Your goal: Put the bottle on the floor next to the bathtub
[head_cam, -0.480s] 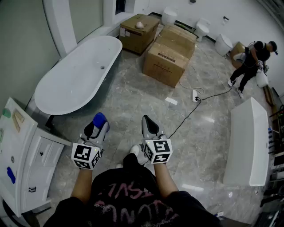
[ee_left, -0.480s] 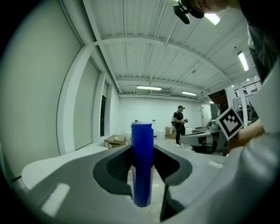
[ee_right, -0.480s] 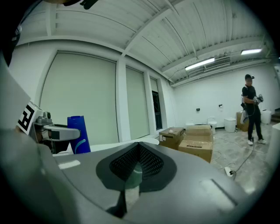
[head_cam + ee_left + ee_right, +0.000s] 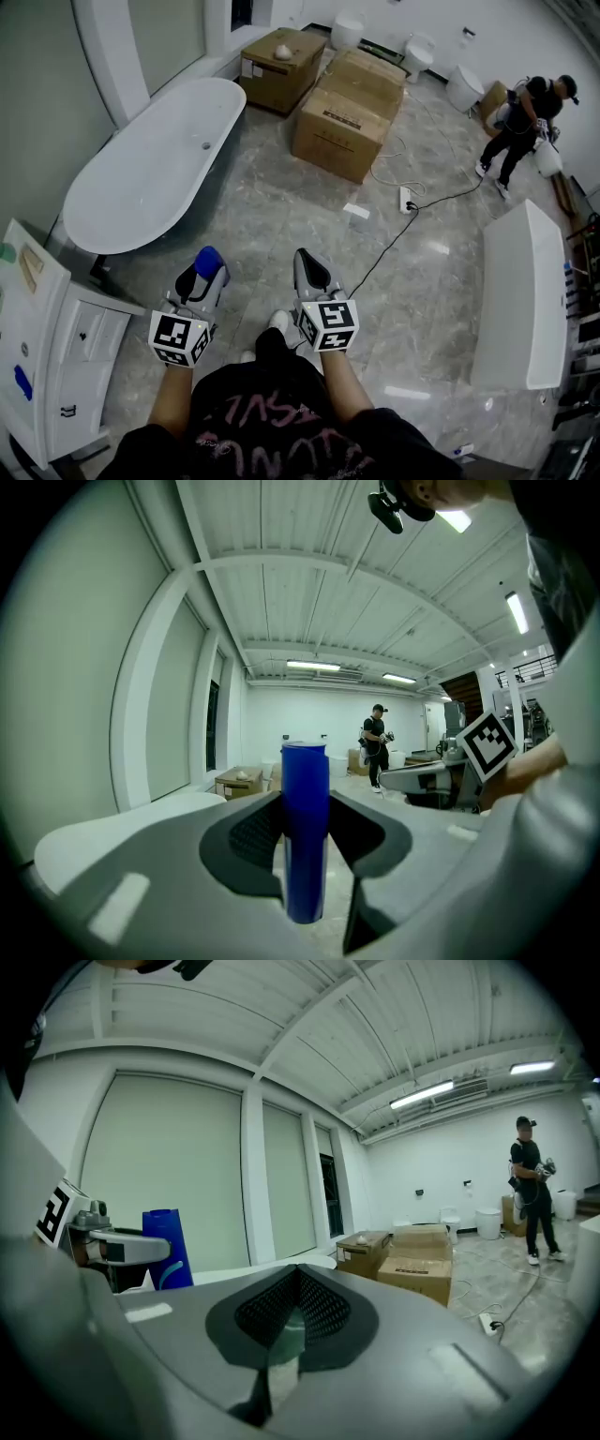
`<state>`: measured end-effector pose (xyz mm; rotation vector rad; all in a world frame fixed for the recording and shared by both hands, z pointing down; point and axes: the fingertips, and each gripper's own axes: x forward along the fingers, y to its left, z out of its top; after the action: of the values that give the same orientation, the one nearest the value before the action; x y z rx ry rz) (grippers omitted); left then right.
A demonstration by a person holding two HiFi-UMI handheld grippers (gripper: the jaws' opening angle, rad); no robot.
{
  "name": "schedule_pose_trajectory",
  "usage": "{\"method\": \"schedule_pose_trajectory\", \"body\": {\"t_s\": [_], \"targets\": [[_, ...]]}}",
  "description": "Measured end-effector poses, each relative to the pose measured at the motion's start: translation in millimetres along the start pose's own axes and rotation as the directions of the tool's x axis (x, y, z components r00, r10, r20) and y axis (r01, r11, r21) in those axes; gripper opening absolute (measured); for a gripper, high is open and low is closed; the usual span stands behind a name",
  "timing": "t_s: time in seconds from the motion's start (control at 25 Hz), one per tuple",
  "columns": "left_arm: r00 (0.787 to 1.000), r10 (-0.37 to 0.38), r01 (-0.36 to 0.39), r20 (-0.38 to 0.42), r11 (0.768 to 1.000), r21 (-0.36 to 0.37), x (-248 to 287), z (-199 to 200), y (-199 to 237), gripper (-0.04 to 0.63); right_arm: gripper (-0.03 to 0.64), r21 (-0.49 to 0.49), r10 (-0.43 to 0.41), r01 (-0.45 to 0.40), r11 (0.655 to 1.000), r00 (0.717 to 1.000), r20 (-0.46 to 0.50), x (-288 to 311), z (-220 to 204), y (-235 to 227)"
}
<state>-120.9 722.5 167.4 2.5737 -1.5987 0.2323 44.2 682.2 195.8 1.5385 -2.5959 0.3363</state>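
While upright, bottle (image 4: pixel 305 827) clamped in left gripper (image 4: pixel 199 281) | right gripper (image 4: pixel 295 1309) jaws together

Interior brightly, evenly lit by ceiling strip lights (image 4: pixel 314 666). Soft glare patches noted on polished floor (image 4: pixel 436 248). Shadows faint, diffuse. Strong fisheye bending and dark corner vignetting recorded in both gripper views. Near body of right claw (image 4: pixel 294 1288) blurred; background sharper. Head view slightly soft.
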Motion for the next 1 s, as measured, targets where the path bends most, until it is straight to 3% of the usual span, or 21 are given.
{"method": "schedule_pose_trajectory", "body": {"t_s": [0.4, 1.0], "targets": [[0.999, -0.009, 0.008, -0.044, 1.000, -0.021, 40.8, -11.4, 1.5, 0.152, 0.012, 0.032, -0.005, 0.005, 0.999, 1.000, -0.012, 17.0, -9.2, -34.9], [0.997, 0.016, -0.016, -0.077, 1.000, 0.004, 155.1, 9.6, 36.8, 0.152, 0.012, 0.034, 0.049, -0.048, 0.998, 0.999, -0.022, 124.2, 14.1, -111.5]]}}
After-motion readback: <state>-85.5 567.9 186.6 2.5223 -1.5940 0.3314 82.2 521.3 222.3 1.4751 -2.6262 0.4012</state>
